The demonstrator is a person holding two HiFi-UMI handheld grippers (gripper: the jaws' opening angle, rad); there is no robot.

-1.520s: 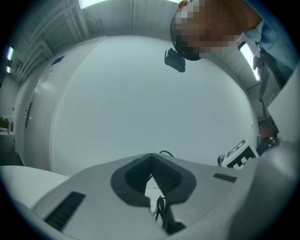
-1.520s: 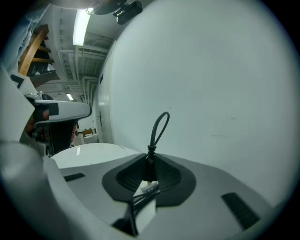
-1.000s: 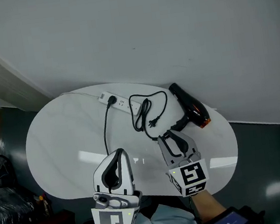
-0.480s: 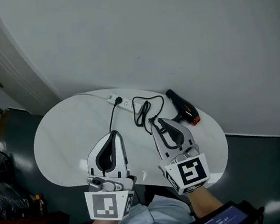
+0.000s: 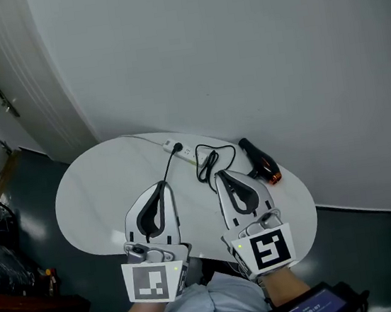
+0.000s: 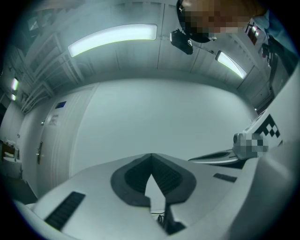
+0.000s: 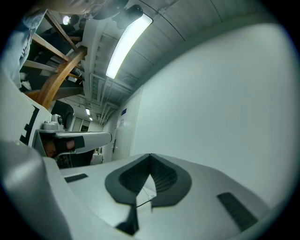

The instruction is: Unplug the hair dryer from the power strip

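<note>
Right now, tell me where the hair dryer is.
Head view: the hair dryer lies near the far right edge of the oval table, beside its coiled cord, right of the power strip.

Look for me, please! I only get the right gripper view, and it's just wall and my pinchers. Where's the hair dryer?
Observer: In the head view the hair dryer lies at the right end of the white table.
Operator: Where's the power strip?
Observer: The power strip lies just left of the dryer, with one black plug in it.
Operator: Is my other pincher holding something?
Observer: No. The left gripper is shut and empty, and it is held above the table beside the right gripper.
</note>
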